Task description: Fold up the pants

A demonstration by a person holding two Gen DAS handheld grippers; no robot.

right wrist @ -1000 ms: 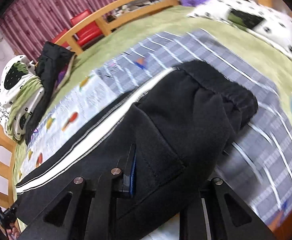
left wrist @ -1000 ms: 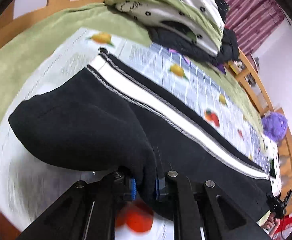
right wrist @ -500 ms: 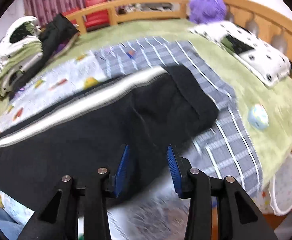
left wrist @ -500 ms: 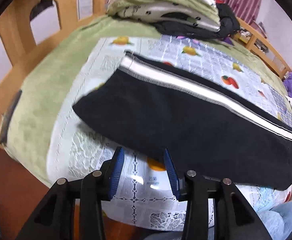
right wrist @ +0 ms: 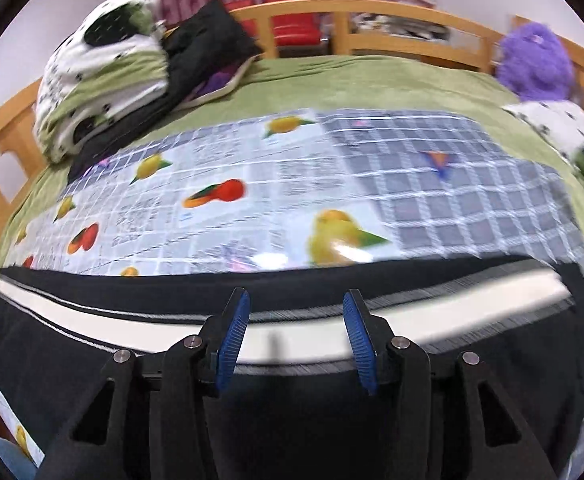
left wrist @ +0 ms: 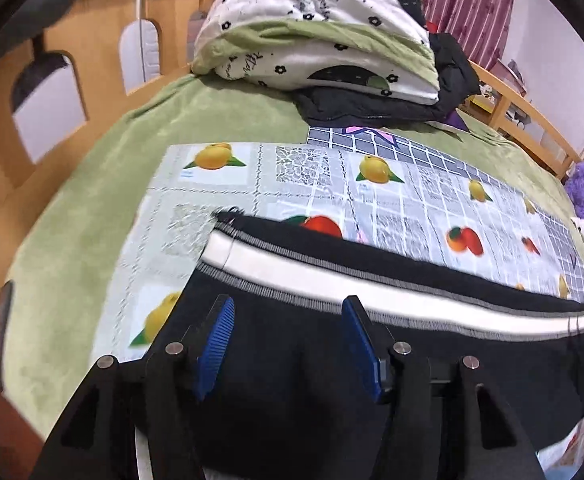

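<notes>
Your left tongs [left wrist: 288, 344] and right tongs [right wrist: 295, 338] both gape wide with nothing between the blue pads, poised over the black pants [left wrist: 331, 360] lying flat on the fruit-print cloth [left wrist: 311, 176] on the bed, with folded bedding [left wrist: 315, 28] and a purple plush toy [right wrist: 533, 62] beyond.
</notes>
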